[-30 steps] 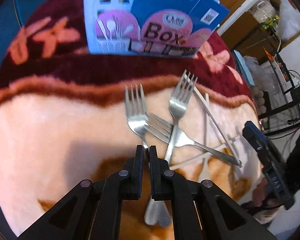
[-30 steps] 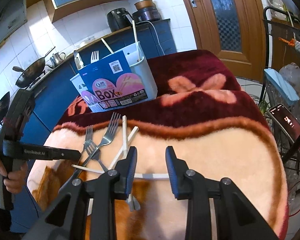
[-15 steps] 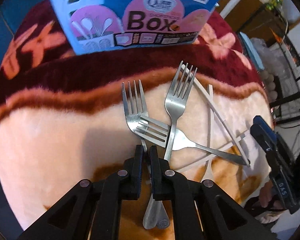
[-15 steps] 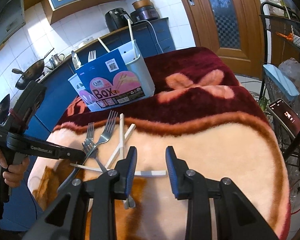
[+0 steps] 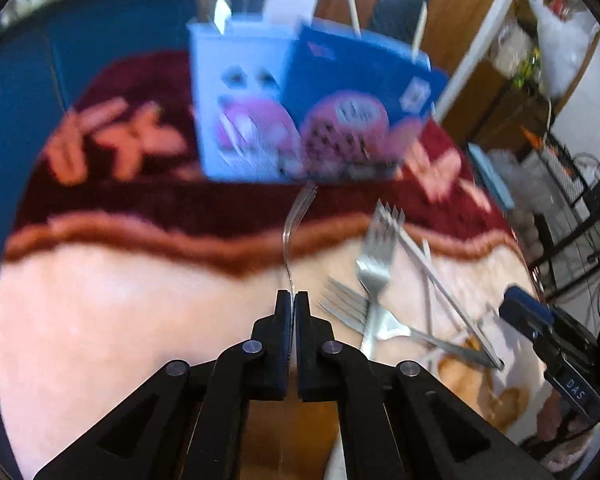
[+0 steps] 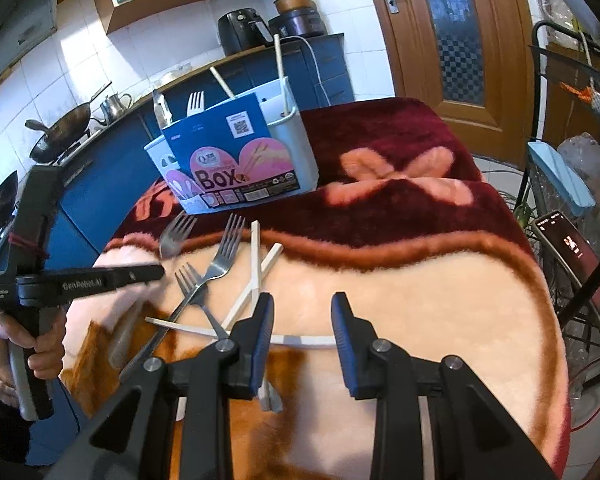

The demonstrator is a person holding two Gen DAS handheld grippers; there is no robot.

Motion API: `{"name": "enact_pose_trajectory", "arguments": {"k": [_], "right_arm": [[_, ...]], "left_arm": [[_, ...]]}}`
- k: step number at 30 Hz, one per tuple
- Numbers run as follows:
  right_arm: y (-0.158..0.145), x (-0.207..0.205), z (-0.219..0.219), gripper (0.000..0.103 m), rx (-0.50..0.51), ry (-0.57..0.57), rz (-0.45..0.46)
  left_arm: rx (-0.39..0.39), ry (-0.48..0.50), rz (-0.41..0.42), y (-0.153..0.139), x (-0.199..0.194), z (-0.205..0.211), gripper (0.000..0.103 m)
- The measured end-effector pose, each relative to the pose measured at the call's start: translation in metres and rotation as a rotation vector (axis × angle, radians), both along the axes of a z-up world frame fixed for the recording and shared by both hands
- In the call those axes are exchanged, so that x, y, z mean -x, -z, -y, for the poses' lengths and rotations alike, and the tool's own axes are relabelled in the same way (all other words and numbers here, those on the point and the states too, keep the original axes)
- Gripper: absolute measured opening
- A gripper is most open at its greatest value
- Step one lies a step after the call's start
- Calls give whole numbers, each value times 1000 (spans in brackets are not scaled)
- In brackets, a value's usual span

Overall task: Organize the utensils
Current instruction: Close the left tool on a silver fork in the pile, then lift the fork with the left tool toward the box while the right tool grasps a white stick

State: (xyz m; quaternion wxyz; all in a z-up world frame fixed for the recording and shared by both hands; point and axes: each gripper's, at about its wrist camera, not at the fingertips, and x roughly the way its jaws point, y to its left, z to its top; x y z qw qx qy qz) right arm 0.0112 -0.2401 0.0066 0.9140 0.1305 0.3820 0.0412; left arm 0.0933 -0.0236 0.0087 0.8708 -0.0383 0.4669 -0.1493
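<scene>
Your left gripper [image 5: 292,300] is clamped on a fork [image 5: 296,224], tines toward the utensil box [image 5: 300,108]; your right gripper [image 6: 302,320] is spread above the white chopsticks [image 6: 256,264] mid-blanket [image 6: 420,280].

Shiny metal forks [image 6: 216,266] are lying on a fuzzy plush blanket [image 6: 420,292]; matt white plastic chopsticks [image 6: 255,264] are resting beside them, and the box [image 6: 236,160] is wearing a glossy printed paper sleeve.

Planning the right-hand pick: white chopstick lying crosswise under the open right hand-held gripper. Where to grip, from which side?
Take the chopstick on its bare middle stretch, straight from above. It lies flat on the blanket, running along the closing line of the right hand-held gripper, so turn the wrist to straddle it. Its left part is crossed by a fork.
</scene>
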Motion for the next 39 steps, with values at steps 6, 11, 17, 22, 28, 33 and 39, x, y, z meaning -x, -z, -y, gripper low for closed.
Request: {"name": "enact_pose_trajectory", "arguments": {"k": [6,11,17,22,28,33,39], "right_arm": [[-2,-13,-17,33,69,-35,-50],[-5,-25,-31,33,123,-86,-95],[-7,-52,-48,33,195,-152,-170],[-8,-81,-65,33,258,-232,-230],[-7,-103,-79,33,313,-273,-291],[2,-114,-79,32,359,-270,-341],[6,-125,-74,32,309,-298,-380]], "left_arm": [[93,-45,85,-12,-1,-28,1],[127,-47,156,-16,7,-35,1],[133,-47,246,-22,18,-35,1],[145,-49,283,-28,20,-41,1],[164,-56,290,-32,17,-49,1],[184,-66,311,-38,17,-54,1],[197,-66,341,-50,11,-53,1]]}}
